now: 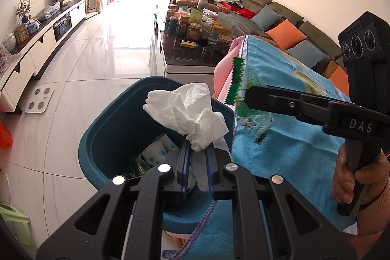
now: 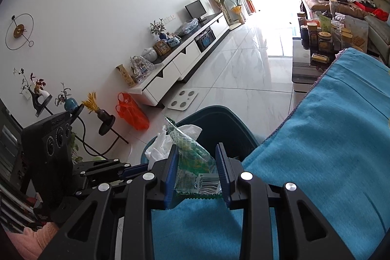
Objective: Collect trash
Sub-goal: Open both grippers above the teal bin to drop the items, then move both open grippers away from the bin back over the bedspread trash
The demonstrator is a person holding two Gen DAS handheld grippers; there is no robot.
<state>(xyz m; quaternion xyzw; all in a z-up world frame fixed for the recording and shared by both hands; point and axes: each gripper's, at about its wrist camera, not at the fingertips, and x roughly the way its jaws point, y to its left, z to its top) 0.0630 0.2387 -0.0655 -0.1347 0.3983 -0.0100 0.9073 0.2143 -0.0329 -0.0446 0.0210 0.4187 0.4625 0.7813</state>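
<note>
My left gripper (image 1: 198, 150) is shut on a crumpled white tissue (image 1: 187, 109) and holds it over the open teal trash bin (image 1: 107, 138), which has paper cups (image 1: 158, 150) inside. My right gripper (image 2: 196, 162) is shut on a green and clear plastic wrapper (image 2: 192, 157) with a barcode, held at the edge of the blue towel (image 2: 329, 138) beside the bin (image 2: 219, 123). The right gripper also shows in the left wrist view (image 1: 246, 91), with the wrapper (image 1: 237, 79) hanging from it. The tissue also shows in the right wrist view (image 2: 158, 150).
A blue towel (image 1: 287, 133) covers the surface to the right of the bin. A coffee table (image 1: 195, 50) crowded with jars stands behind it. A white scale (image 1: 39, 99) lies on the tiled floor. A TV cabinet (image 1: 48, 40) runs along the left wall, a sofa (image 1: 280, 16) along the right.
</note>
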